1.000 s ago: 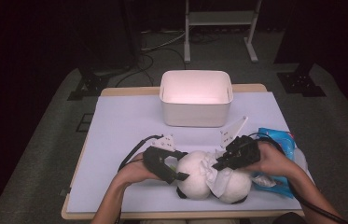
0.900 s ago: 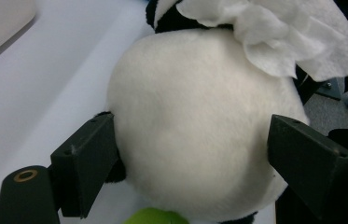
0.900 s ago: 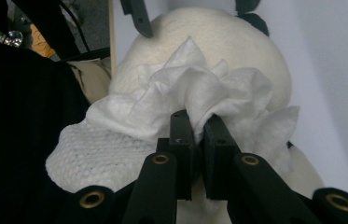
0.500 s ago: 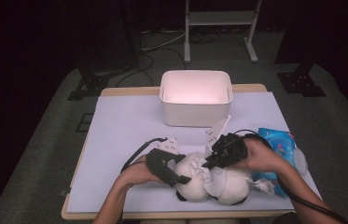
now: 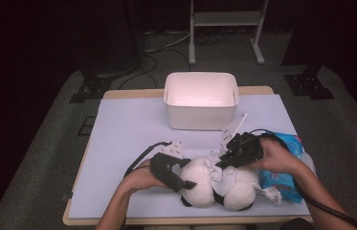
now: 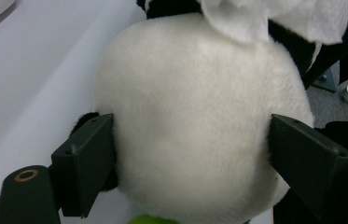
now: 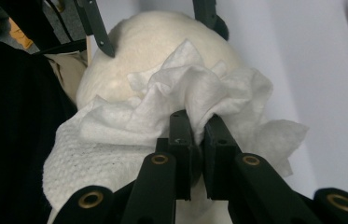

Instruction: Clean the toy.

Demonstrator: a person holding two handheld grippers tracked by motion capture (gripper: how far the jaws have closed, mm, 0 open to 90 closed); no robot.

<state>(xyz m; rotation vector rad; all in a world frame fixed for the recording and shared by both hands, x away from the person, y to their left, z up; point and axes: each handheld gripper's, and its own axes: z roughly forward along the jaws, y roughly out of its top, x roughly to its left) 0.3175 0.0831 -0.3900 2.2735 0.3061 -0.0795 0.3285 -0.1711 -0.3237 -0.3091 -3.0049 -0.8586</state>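
Observation:
A white and black plush panda (image 5: pixel 205 189) lies at the table's front edge. My left gripper (image 5: pixel 186 176) is shut on its round white head (image 6: pixel 195 121), one jaw pressed against each side of it. A crumpled white wipe (image 7: pixel 162 107) rests on top of the plush, and my right gripper (image 7: pixel 198 123) is shut on a fold of it. From above, the right gripper (image 5: pixel 224 161) and the wipe (image 5: pixel 218 168) sit over the middle of the toy. The plush (image 7: pixel 148 46) lies under the wipe in the right gripper view.
A white bin (image 5: pixel 201 98) stands at the back middle of the pale mat (image 5: pixel 128 129). A blue pack of wipes (image 5: pixel 284 165) lies at the right, just beyond the right hand. Cables trail from both grippers.
The right gripper with the wipe slid left across the plush, then came back a little to the right. The left gripper kept its hold in place.

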